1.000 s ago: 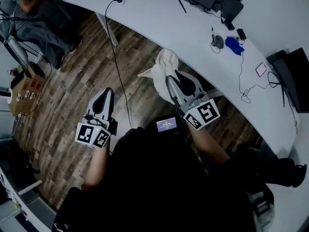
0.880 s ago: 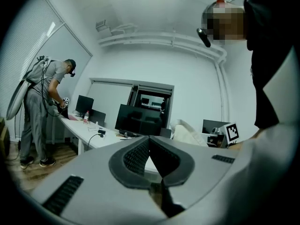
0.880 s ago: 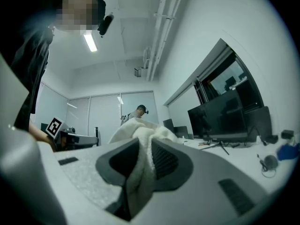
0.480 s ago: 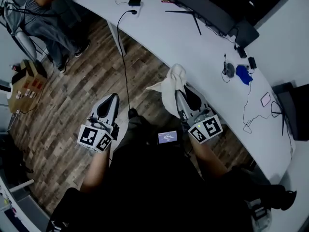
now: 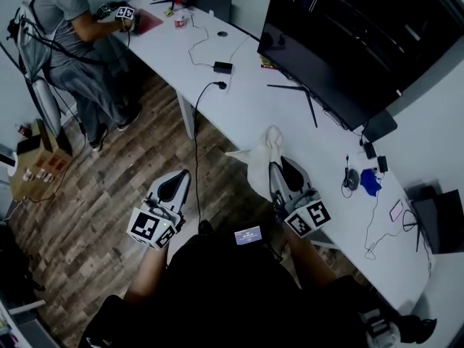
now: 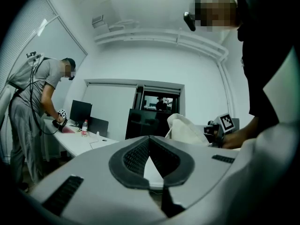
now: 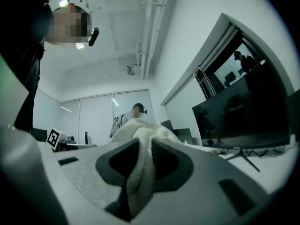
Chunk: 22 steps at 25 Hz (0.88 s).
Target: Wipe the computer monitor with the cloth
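A wide black monitor (image 5: 333,64) stands on the white desk (image 5: 239,107), its dark screen also filling the right of the right gripper view (image 7: 243,116). My right gripper (image 5: 279,167) is shut on a white cloth (image 5: 262,154), which bunches up between its pads (image 7: 140,172) and hangs short of the desk edge, well below the monitor. My left gripper (image 5: 175,182) hangs over the wooden floor to the left, jaws shut with nothing between them (image 6: 149,161). The cloth (image 6: 187,130) shows to the right in the left gripper view.
A person (image 5: 72,20) works at the desk's far left end with another gripper. Cables, a power adapter (image 5: 222,67), a mouse (image 5: 351,179) and a blue object (image 5: 370,182) lie on the desk. A second dark monitor (image 5: 442,220) stands at the right. A cardboard box (image 5: 36,162) sits on the floor.
The head view has tilted up, so the monitor and far desk have come into sight. Both grippers have risen slightly toward the desk, and the cloth stays held in the right one.
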Each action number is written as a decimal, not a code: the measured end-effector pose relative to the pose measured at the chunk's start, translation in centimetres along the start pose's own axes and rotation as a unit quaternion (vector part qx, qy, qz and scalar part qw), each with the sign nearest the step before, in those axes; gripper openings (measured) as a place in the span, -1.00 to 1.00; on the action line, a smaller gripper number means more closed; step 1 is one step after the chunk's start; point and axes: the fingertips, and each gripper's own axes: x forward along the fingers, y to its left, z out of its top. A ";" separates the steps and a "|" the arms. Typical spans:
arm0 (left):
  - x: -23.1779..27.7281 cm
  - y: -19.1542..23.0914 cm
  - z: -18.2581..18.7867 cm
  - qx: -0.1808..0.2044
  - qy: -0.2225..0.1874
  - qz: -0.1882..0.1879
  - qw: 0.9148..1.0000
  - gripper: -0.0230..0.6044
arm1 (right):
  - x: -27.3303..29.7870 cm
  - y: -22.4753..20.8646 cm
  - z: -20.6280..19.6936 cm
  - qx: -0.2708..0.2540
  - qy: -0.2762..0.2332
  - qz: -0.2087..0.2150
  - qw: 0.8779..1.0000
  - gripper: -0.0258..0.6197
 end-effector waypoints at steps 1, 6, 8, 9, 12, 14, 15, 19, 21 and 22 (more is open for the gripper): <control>0.8 1.1 0.4 0.003 -0.001 -0.008 1.000 -0.95 | 1.2 -0.2 0.1 -0.002 -0.002 -0.003 1.000 -0.67; 4.8 6.1 1.2 0.000 0.000 -0.027 1.000 -0.95 | 6.3 -1.4 0.2 -0.002 -0.011 -0.009 1.000 -0.67; 6.7 7.8 1.3 -0.002 -0.001 -0.031 1.000 -0.95 | 7.9 -2.7 0.3 -0.003 -0.019 -0.018 1.000 -0.67; 7.7 8.7 1.3 -0.005 -0.003 -0.033 0.999 -0.95 | 8.7 -3.5 0.4 -0.002 -0.023 -0.023 0.999 -0.67; 11.0 11.3 1.5 -0.008 -0.006 -0.042 0.999 -0.95 | 11.5 -5.9 0.3 -0.003 -0.029 -0.031 0.999 -0.67; 13.8 12.8 1.7 -0.005 -0.002 -0.050 0.999 -0.95 | 13.4 -7.8 0.3 -0.004 -0.035 -0.030 0.999 -0.67; 15.2 13.5 1.8 -0.001 0.001 -0.055 0.999 -0.95 | 14.4 -8.7 0.4 -0.003 -0.040 -0.030 0.999 -0.67; 20.9 16.3 2.5 0.006 0.009 -0.072 0.997 -0.95 | 18.3 -12.2 2.6 -0.011 -0.068 -0.037 0.997 -0.66; 23.7 17.6 3.2 0.002 0.015 -0.081 0.997 -0.95 | 19.8 -14.1 3.6 -0.018 -0.073 -0.042 0.996 -0.67; 25.1 18.1 3.4 -0.004 0.016 -0.085 0.996 -0.95 | 20.5 -15.0 4.0 -0.020 -0.074 -0.043 0.996 -0.67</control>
